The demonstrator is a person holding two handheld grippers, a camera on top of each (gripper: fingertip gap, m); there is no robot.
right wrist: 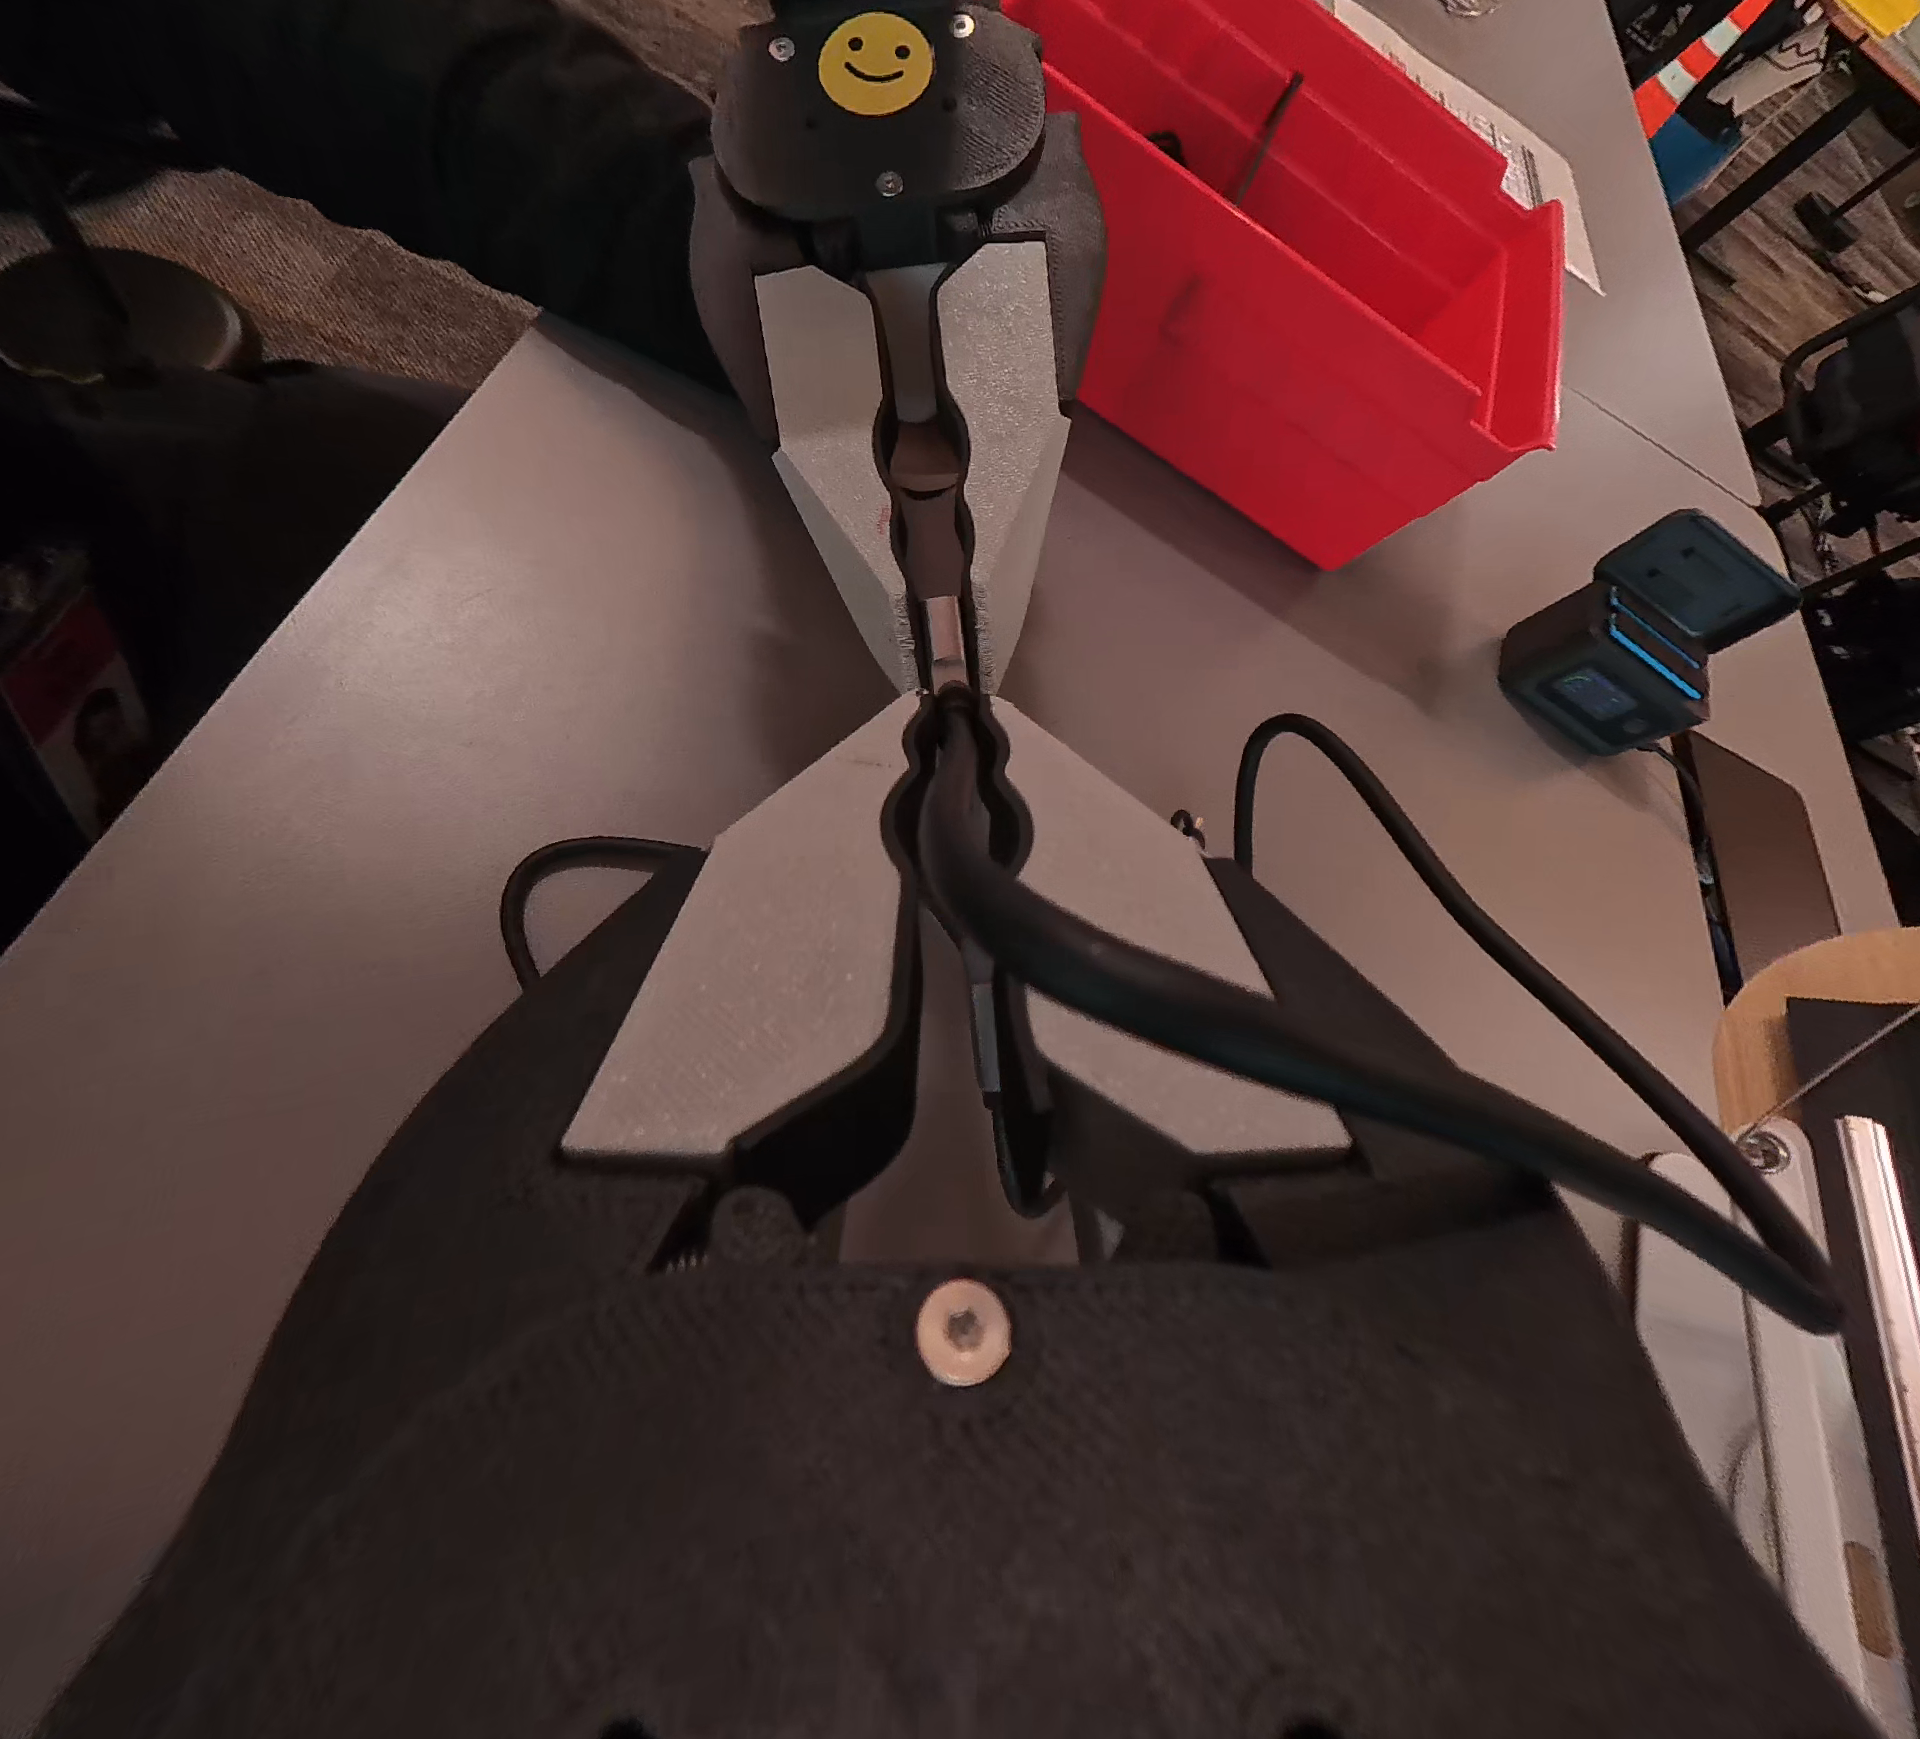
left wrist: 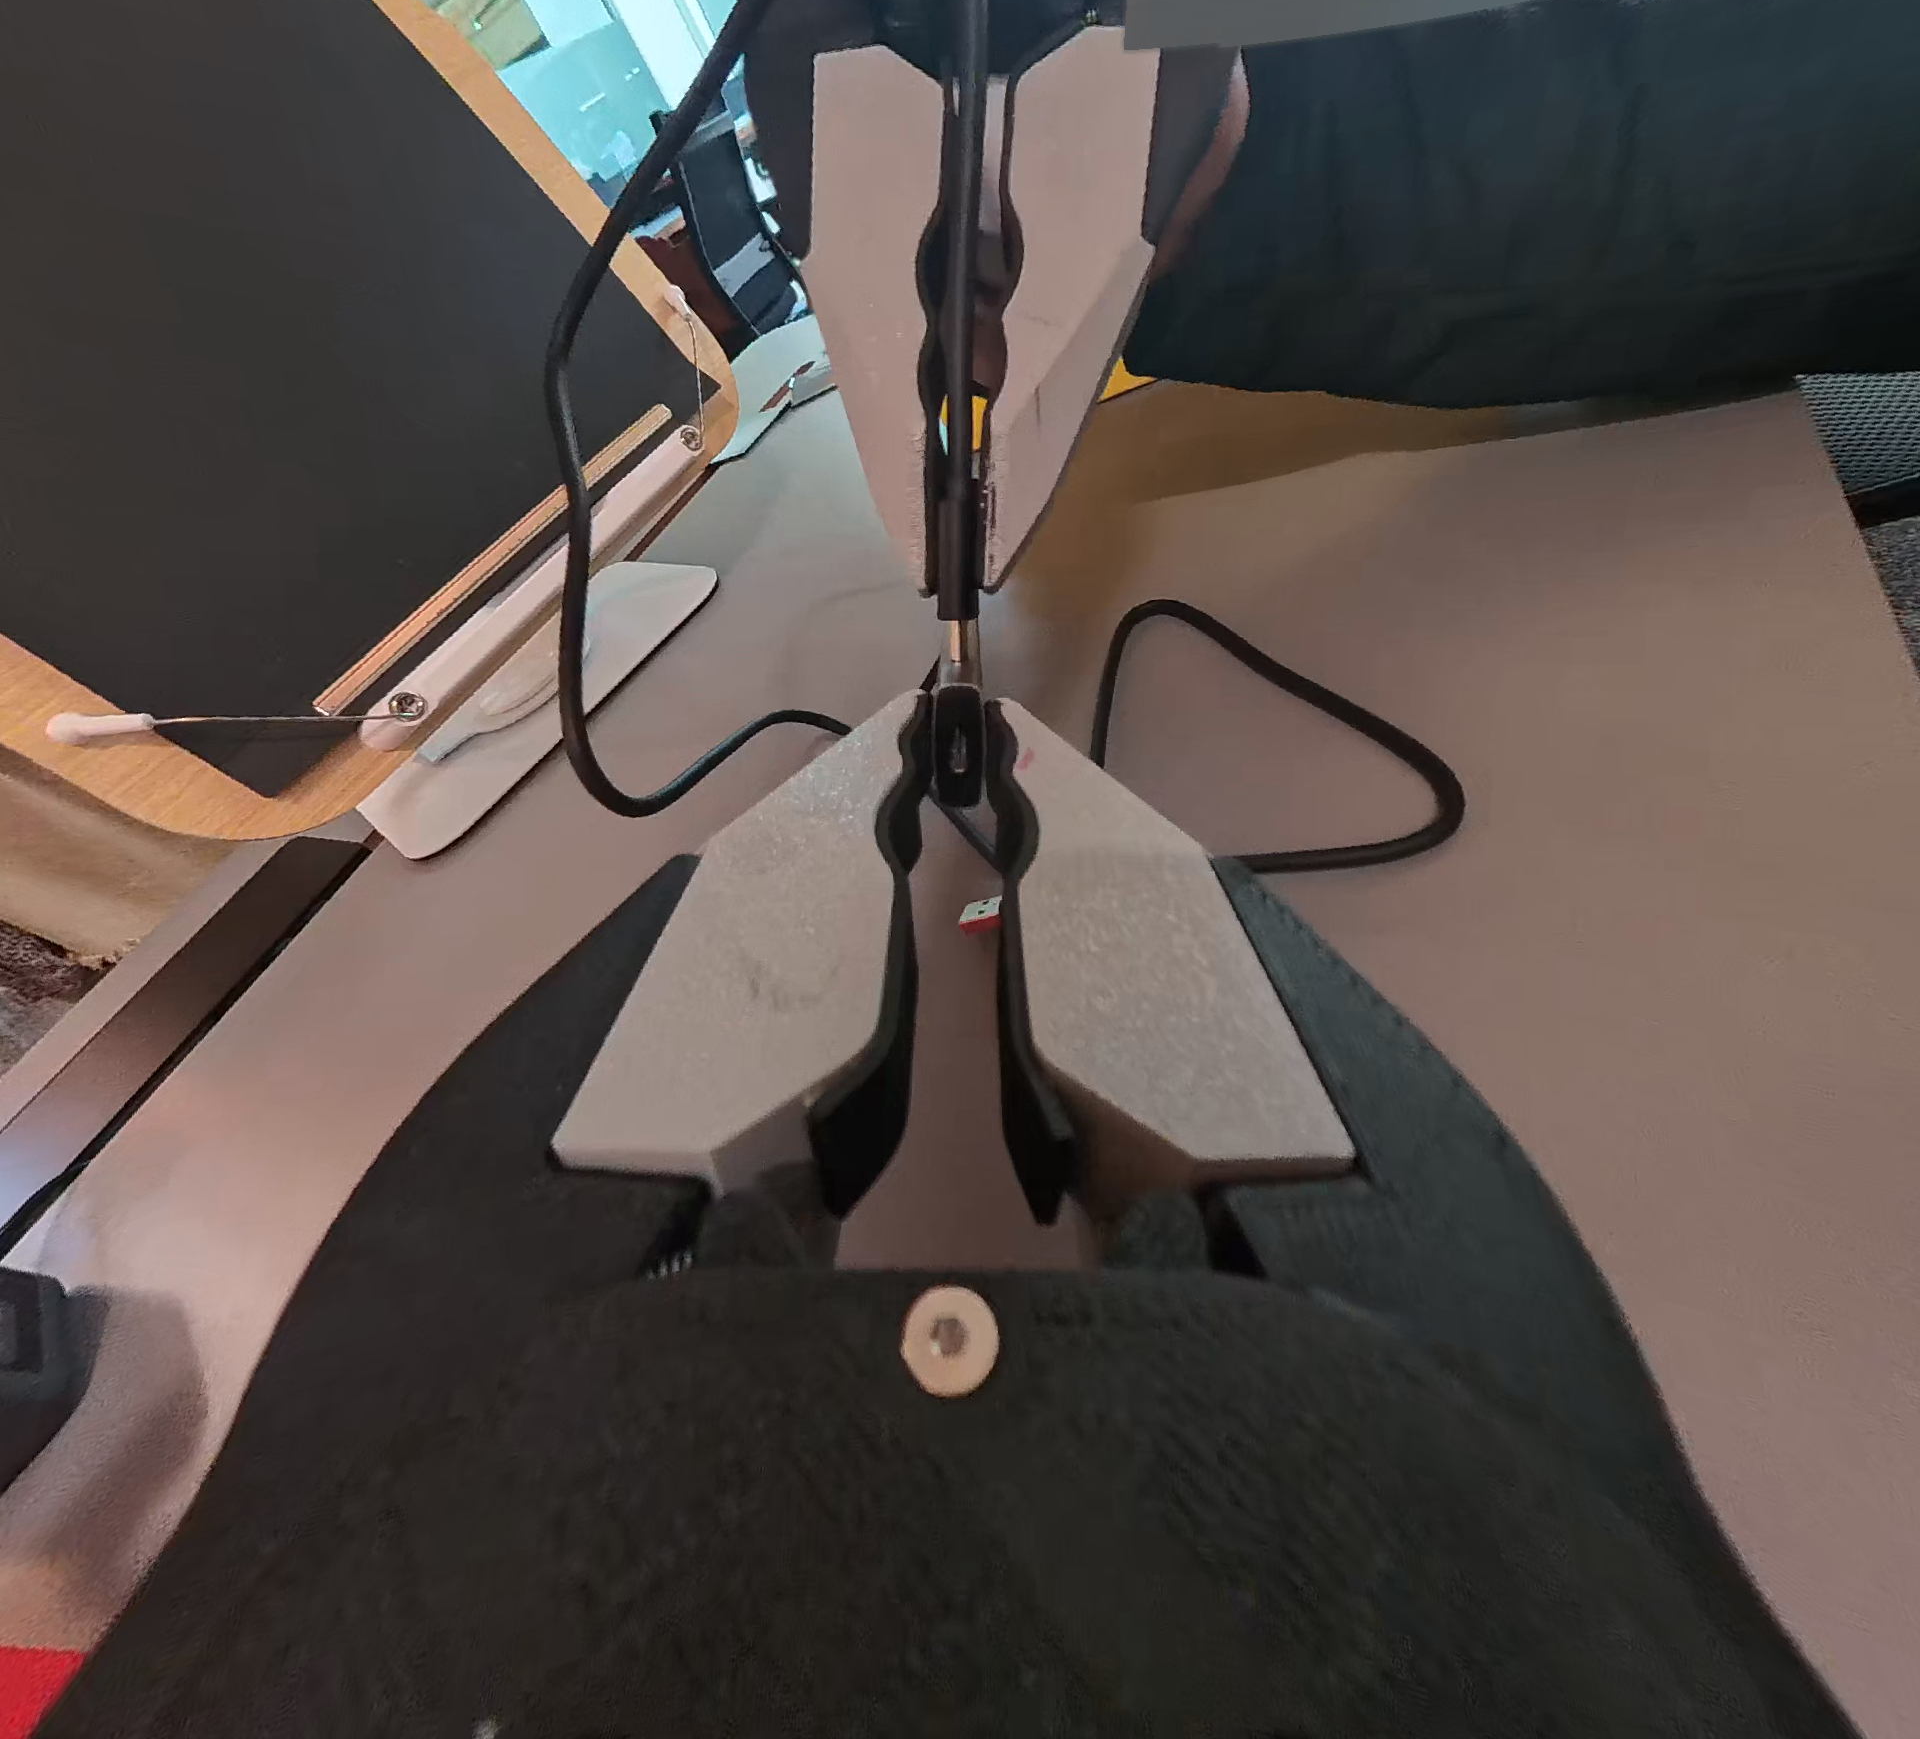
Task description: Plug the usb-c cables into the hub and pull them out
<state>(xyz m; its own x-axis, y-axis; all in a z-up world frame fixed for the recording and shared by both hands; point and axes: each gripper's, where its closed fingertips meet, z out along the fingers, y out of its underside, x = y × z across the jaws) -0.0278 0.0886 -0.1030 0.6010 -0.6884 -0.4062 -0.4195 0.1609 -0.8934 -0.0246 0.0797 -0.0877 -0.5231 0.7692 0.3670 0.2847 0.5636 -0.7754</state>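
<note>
- In the left wrist view, the left claw (left wrist: 961, 733) is pinched together on a small, slim, dark metal USB-C hub (left wrist: 958, 754), which it holds up off the grey tabletop (left wrist: 1455, 650).
- Straight across from it, tip to tip, the right claw (left wrist: 961, 567) is clamped on the black moulded plug of a black USB-C cable (left wrist: 958, 536); the plug's silver tip (left wrist: 956, 645) sits right at the hub's port.
- Whether the tip is part-seated or only touching the port, I cannot tell.
- To do this step well, I judge the plug should stay in line with the port and travel straight along that line, without twisting, while the left claw braces the hub firmly.
- The cable's slack loops high behind the right claw and drops to the tabletop; another black loop (left wrist: 1351, 754) lies toward the right edge. Keeping both clear of the claws would help.
- A small red-and-silver piece (left wrist: 980, 915) shows between the left claw's fingers; what it is stays unclear.
- In the right wrist view, the hub's far end is hidden inside the opposite claw.
- Farther back stand a red plastic bin (right wrist: 1299, 318) and a black-and-blue device (right wrist: 1642, 640).
</note>
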